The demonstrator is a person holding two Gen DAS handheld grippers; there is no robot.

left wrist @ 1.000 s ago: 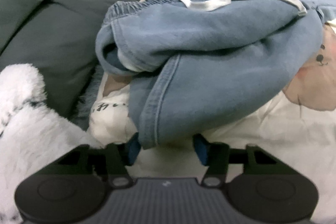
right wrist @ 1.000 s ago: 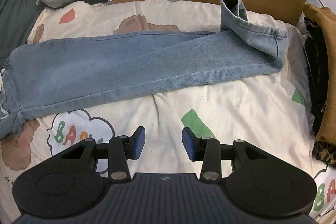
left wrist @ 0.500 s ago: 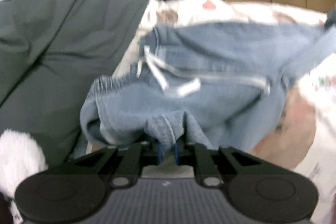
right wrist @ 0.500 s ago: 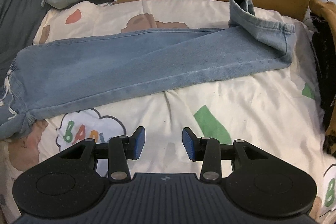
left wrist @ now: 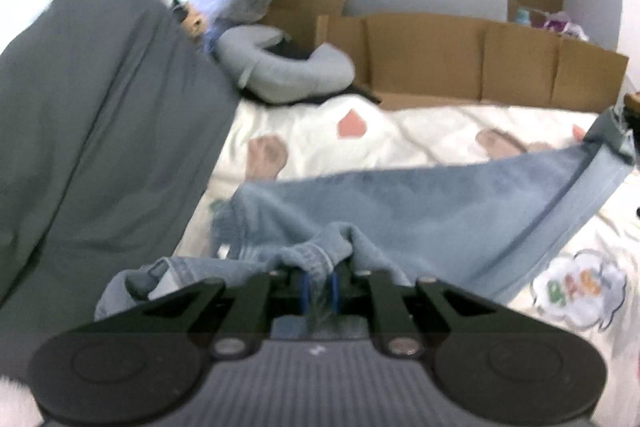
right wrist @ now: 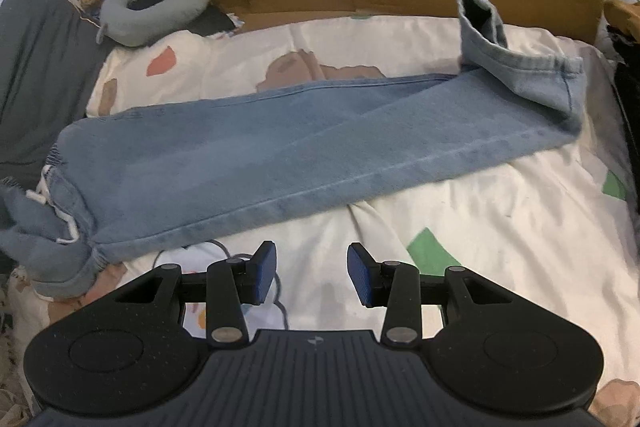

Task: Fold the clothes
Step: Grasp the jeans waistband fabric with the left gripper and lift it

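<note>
The left tool [left wrist: 320, 285] pinches only a thin bunch of the jeans [right wrist: 280, 143]; it might slip. The right tool [right wrist: 311, 273] hangs released.

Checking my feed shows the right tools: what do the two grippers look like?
Both match: the left gripper and right gripper have matte black linkage arms with silver pivot bolts, blue ribbed finger pads, a ribbed dark grey body and two round black discs. No cables or sleeves show.
</note>
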